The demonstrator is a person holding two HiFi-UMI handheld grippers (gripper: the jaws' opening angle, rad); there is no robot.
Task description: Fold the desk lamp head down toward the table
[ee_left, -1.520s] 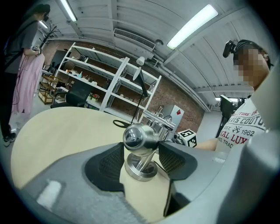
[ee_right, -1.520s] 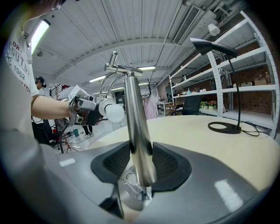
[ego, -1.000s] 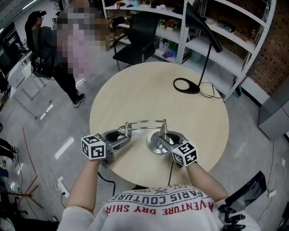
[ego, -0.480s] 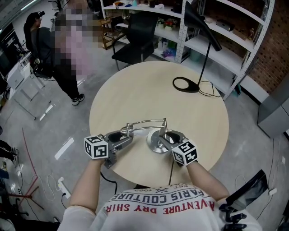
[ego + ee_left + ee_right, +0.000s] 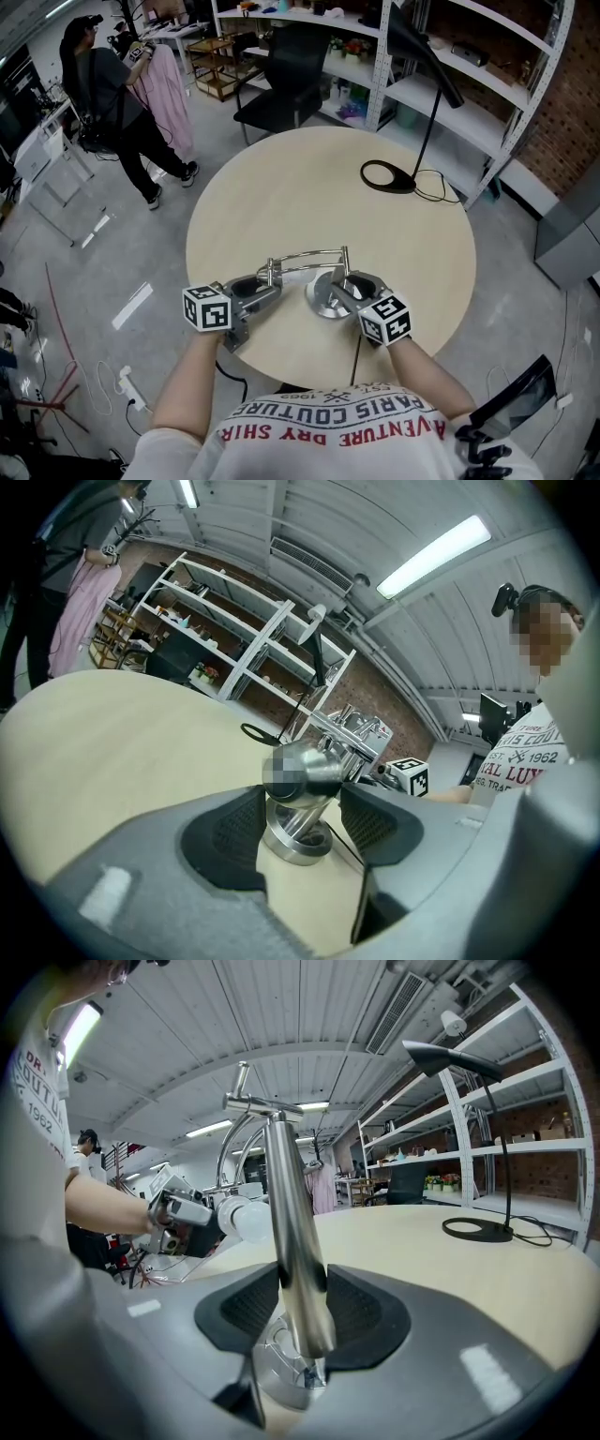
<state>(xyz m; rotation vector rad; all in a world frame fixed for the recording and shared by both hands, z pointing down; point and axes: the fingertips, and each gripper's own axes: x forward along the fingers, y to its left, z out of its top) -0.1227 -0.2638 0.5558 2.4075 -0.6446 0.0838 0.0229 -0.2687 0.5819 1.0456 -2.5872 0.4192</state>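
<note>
1. Head view: the left gripper [image 5: 259, 290] is clamped on the lamp head [image 5: 265, 275] of a chrome desk lamp. The right gripper [image 5: 345, 285] grips the lamp's upright stem [image 5: 343, 262]. A curved arm [image 5: 305, 253] runs from the stem's top across to the left gripper. The round base [image 5: 323, 302] rests on the counter [image 5: 309, 187] between the two grippers, just left of the right one. A black lamp [image 5: 387, 176] stands well beyond both.
2. Left gripper view: both pads [image 5: 239, 832] press the sides of the lamp head [image 5: 305, 772]. The base [image 5: 295, 844] lies below and just beyond the jaws.
3. Right gripper view: the jaws are closed on the stem [image 5: 291, 1213], which leans slightly. The base [image 5: 279, 1370] sits directly beneath the jaws. Beyond, to the left, the other gripper holds the lamp head [image 5: 246, 1219] low over the counter.
</note>
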